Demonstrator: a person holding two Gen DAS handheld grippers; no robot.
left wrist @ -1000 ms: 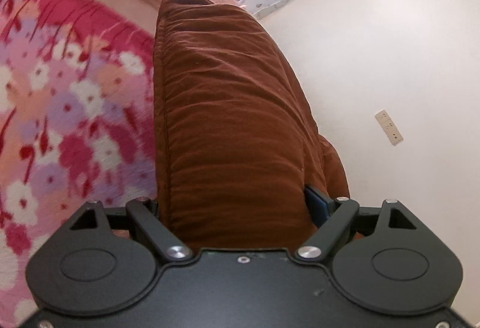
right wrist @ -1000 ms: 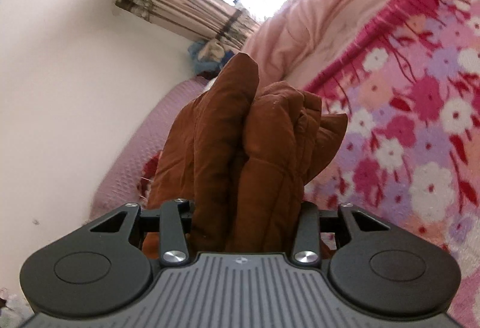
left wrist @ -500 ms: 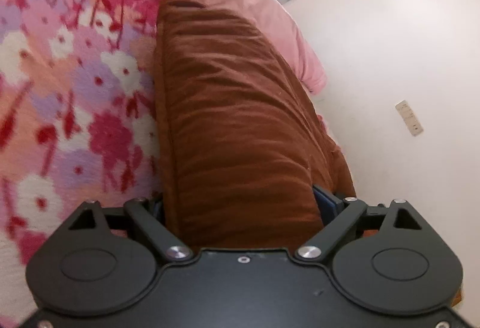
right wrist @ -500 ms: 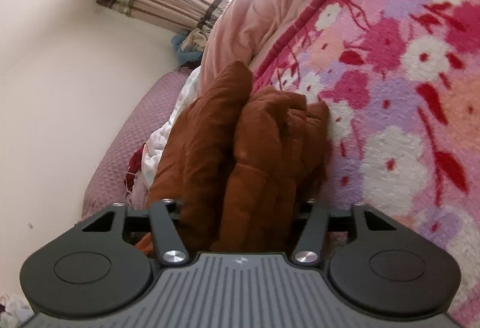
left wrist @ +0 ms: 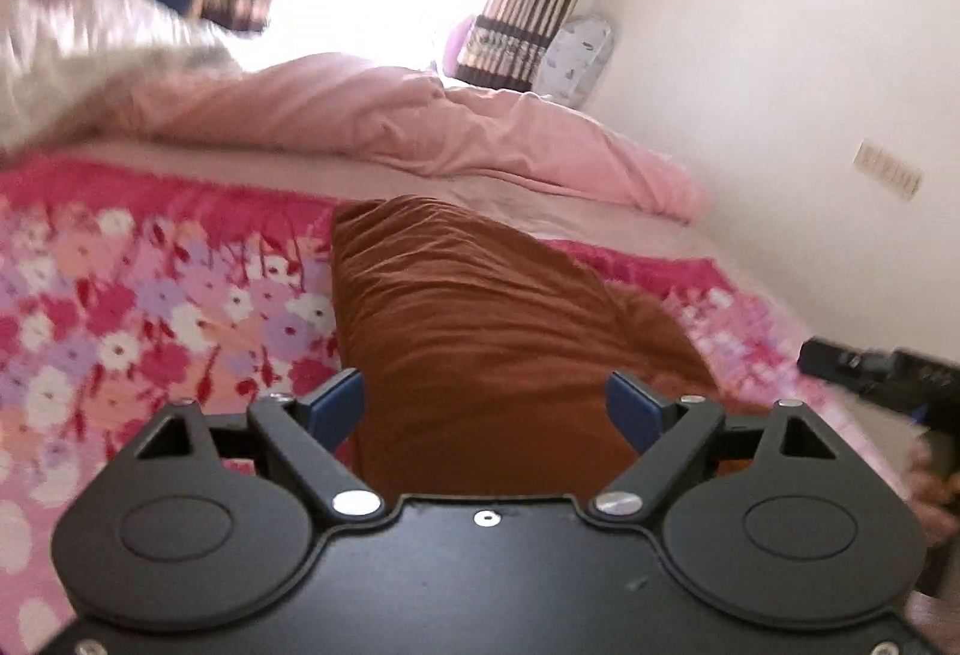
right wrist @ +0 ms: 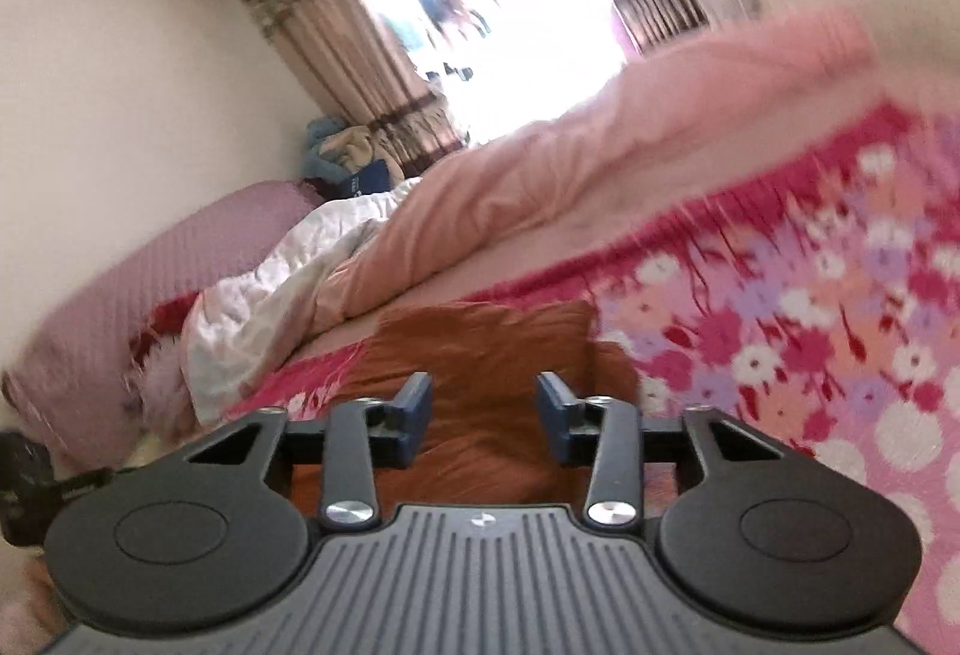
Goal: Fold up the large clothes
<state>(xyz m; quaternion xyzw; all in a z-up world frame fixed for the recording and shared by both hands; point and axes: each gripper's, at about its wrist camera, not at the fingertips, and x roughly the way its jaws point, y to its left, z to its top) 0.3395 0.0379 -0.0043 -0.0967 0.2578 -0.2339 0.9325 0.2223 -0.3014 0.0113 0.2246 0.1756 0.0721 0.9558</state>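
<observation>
Now the folded brown garment (left wrist: 480, 331) lay flat on the floral blanket (left wrist: 150, 307), below the pink duvet (left wrist: 420, 121). Left gripper (left wrist: 485, 403) was wide, pads clear of the cloth. Right gripper (right wrist: 485, 415) had just been closing, nothing between its pads.

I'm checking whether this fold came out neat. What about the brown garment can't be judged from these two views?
- Near end of the brown garment: hidden behind the left gripper body in the left wrist view.
- Same garment in the right wrist view: motion-blurred, its near part behind the right gripper.
- Underside and inner layers: hidden against the floral blanket.
- Garment type: no telling detail visible.
</observation>
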